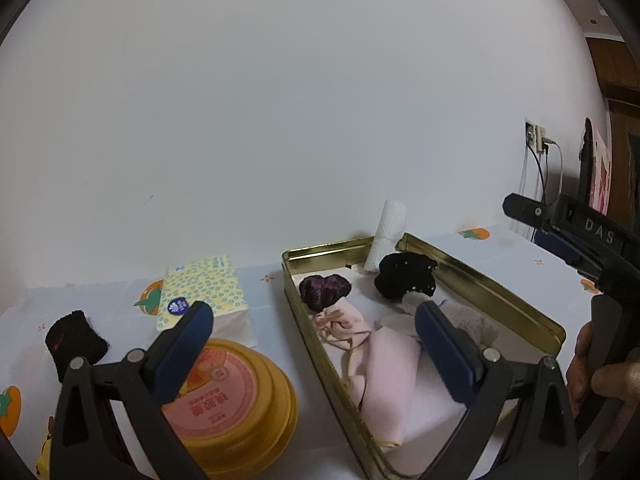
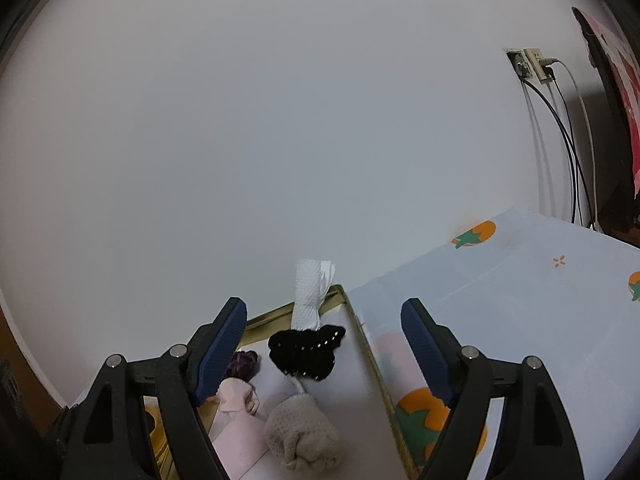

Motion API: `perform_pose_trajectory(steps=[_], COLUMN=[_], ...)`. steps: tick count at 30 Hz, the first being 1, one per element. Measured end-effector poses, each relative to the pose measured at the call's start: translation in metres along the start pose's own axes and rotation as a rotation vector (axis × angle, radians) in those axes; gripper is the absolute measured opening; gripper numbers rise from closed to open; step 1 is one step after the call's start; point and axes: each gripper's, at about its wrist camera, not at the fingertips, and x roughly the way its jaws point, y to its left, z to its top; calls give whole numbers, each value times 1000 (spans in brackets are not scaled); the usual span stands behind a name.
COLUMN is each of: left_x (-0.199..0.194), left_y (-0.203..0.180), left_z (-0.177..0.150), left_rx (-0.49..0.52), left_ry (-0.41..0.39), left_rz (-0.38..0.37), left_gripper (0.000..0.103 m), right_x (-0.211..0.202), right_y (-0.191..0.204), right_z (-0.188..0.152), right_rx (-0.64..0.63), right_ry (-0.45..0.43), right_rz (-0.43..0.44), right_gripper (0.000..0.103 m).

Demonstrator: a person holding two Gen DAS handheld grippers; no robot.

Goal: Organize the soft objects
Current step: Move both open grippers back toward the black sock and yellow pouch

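A gold tin [image 1: 500, 292] holds a purple scrunchie [image 1: 325, 290], a black beaded scrunchie [image 1: 406, 280], a pink cloth [image 1: 380, 360] and a white paper-towel roll [image 1: 386, 240] leaning on its far corner. My left gripper [image 1: 316, 320] is open just short of the tin's left wall, holding nothing. A black wristband [image 1: 76, 340] lies on the cloth to its left. My right gripper [image 2: 324, 320] hangs open over the tin [image 2: 372, 360], pads touching nothing; below it are the black scrunchie [image 2: 306, 350] and a beige rolled cloth [image 2: 304, 440].
A yellow tub with a pink lid [image 1: 232, 396] and a patterned tissue pack [image 1: 200, 292] stand left of the tin. The table wears a white persimmon-print cloth [image 2: 540, 320] against a white wall. A socket with cables [image 2: 536, 66] is at the right. A hand [image 1: 600, 376] holds the right gripper's frame.
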Motion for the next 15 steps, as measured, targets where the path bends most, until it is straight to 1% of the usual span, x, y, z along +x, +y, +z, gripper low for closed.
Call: perform_pose_trajectory(steps=[4, 7, 12, 15], left_x=[-5, -8, -15, -22], left_y=[5, 17, 53, 74], left_z=[-3, -6, -11, -15], left_rx=[0, -16, -81, -94], left_ry=[12, 38, 57, 59], left_rz=[-2, 4, 40, 71], left_gripper=[102, 102, 102, 102], right_x=[-5, -10, -16, -19], right_y=[9, 18, 34, 44], right_z=[-5, -9, -17, -22], right_rx=[-24, -48, -96, -120], right_ry=[2, -5, -10, -10], right_rz=[8, 13, 30, 45], right_gripper=[81, 81, 81, 81])
